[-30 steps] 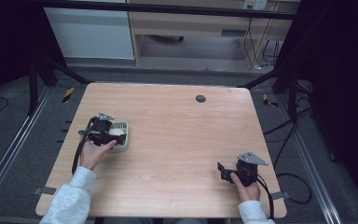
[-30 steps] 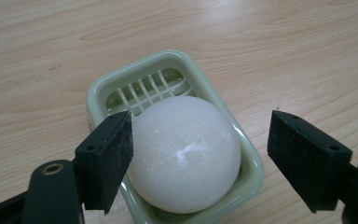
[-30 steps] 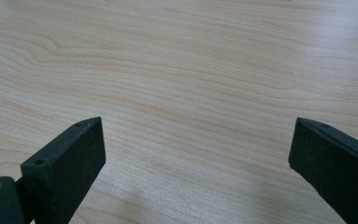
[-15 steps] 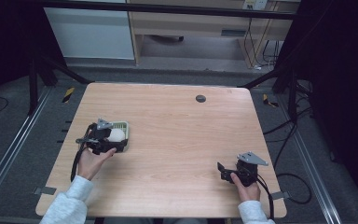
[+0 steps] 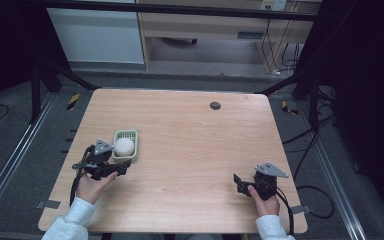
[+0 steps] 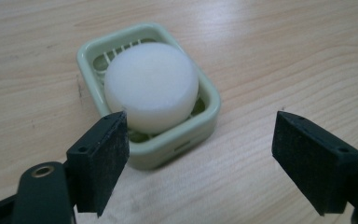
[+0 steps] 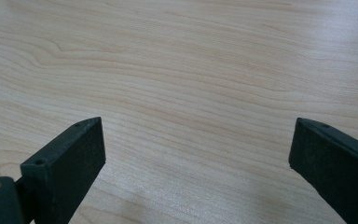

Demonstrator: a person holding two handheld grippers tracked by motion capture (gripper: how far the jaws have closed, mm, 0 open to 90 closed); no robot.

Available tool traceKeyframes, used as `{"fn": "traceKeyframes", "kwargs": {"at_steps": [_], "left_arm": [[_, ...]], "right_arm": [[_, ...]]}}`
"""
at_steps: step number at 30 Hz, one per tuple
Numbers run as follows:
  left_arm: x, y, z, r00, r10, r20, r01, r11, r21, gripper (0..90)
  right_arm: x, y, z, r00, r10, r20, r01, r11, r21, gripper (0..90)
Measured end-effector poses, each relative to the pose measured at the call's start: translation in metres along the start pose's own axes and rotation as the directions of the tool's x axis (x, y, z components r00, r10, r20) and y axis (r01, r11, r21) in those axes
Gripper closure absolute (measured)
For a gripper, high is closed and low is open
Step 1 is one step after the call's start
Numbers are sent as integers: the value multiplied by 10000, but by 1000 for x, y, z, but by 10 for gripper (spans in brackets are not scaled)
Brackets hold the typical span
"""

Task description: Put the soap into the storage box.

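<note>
A pale green soap dish lies on the left part of the wooden table, with a round white soap bar in it. My left gripper hovers just nearer the person than the dish. It is open, and its jaws stand wide apart in front of the dish's near end, touching nothing. My right gripper is low over bare wood near the front right edge. It is also open, with nothing between its jaws.
A small dark round grommet sits near the table's far edge. Cables trail from both grippers off the front of the table. Black frame legs and floor rails flank the table, and cabinets stand behind it.
My left gripper has drawn back from over the dish toward the person, uncovering the soap. The dish, the soap and my right gripper have stayed put.
</note>
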State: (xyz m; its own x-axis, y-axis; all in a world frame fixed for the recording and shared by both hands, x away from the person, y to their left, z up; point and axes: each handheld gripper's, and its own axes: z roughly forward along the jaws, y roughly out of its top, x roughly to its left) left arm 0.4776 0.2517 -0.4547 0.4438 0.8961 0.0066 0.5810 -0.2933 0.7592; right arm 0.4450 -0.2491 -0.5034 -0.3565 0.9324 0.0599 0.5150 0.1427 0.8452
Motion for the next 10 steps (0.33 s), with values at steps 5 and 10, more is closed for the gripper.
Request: {"fn": "traceKeyframes", "kwargs": {"at_steps": [5, 10], "left_arm": [[5, -17, -4, 9999, -132, -24, 132, 9998, 175, 180], [11, -31, -8, 9996, -251, -137, 256, 9989, 389, 180]], "right_arm": [[-1, 0, 0, 10000, -43, 52, 43, 10000, -6, 40], [-1, 0, -1, 10000, -43, 63, 43, 10000, -2, 40]]}}
